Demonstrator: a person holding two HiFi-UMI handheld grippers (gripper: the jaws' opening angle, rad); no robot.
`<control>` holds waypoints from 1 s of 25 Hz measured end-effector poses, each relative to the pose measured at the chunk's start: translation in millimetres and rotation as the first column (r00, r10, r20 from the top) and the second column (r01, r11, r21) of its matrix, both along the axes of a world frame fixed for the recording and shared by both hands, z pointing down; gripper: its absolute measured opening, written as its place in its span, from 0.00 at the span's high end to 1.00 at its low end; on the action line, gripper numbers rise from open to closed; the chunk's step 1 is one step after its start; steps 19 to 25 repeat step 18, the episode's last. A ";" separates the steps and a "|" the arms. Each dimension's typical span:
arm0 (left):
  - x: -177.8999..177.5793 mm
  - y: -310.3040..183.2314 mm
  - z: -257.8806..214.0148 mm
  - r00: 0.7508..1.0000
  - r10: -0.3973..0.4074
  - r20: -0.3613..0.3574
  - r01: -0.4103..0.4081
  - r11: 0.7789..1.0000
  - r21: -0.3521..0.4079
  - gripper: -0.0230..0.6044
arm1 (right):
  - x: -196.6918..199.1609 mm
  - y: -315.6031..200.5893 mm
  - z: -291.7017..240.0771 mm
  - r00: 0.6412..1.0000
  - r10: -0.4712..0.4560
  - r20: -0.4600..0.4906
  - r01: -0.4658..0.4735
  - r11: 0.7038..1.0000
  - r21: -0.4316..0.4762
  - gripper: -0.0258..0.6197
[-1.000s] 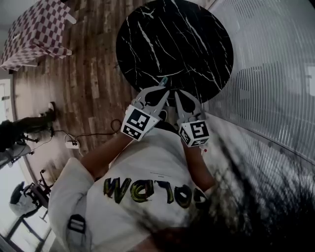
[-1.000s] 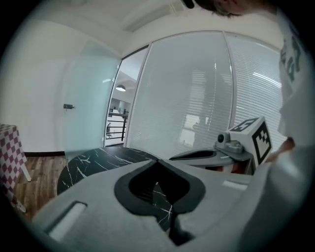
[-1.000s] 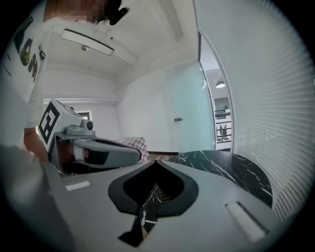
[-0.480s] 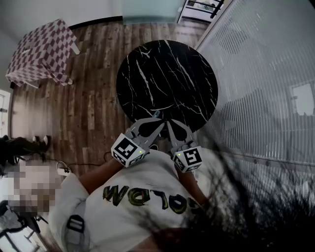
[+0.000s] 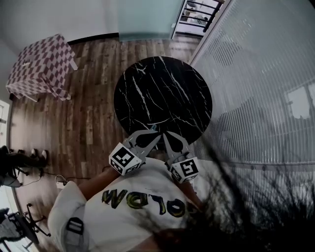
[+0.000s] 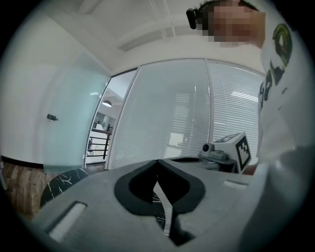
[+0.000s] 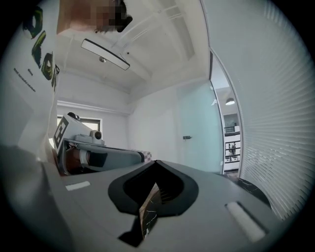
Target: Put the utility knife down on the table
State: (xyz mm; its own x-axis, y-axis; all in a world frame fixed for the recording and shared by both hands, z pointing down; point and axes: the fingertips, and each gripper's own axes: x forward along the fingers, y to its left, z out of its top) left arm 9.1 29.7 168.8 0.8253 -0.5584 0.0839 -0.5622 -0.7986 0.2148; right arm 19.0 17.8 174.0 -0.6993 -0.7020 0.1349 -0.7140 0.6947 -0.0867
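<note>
The round black marble table (image 5: pixel 162 96) stands in the middle of the head view, and its top shows nothing on it. No utility knife shows in any view. My left gripper (image 5: pixel 157 134) and right gripper (image 5: pixel 164 133) hang side by side over the table's near edge, close to my white shirt, tips almost touching each other. The left gripper (image 6: pixel 157 160) has its jaws closed together with nothing between them. The right gripper (image 7: pixel 156 161) is also shut and empty. Each gripper view shows the other gripper beside it.
A table with a checkered cloth (image 5: pixel 42 66) stands at the upper left on the wooden floor (image 5: pixel 93 113). Slatted blinds (image 5: pixel 261 93) fill the right side. A frosted glass panel (image 5: pixel 142 19) and a railing (image 5: pixel 197 12) lie beyond the table. A cable and power strip (image 5: pixel 60 183) lie at the lower left.
Both grippers have come up and back toward my chest, staying shut. The black table now looks smaller and farther off in the head view.
</note>
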 end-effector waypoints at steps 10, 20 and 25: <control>-1.4 -6.1 5.2 1.000 -0.003 0.009 0.004 1.000 -0.025 0.96 | 0.8 -7.5 3.9 1.000 0.013 0.022 -0.013 1.000 -0.009 0.96; 1.6 -9.2 10.9 1.000 -0.001 0.001 0.001 0.999 -0.034 0.96 | 5.3 -15.1 2.6 1.000 0.015 0.004 -0.015 1.000 0.006 0.96; 1.6 -9.2 10.9 1.000 -0.001 0.001 0.001 0.999 -0.034 0.96 | 5.3 -15.1 2.6 1.000 0.015 0.004 -0.015 1.000 0.006 0.96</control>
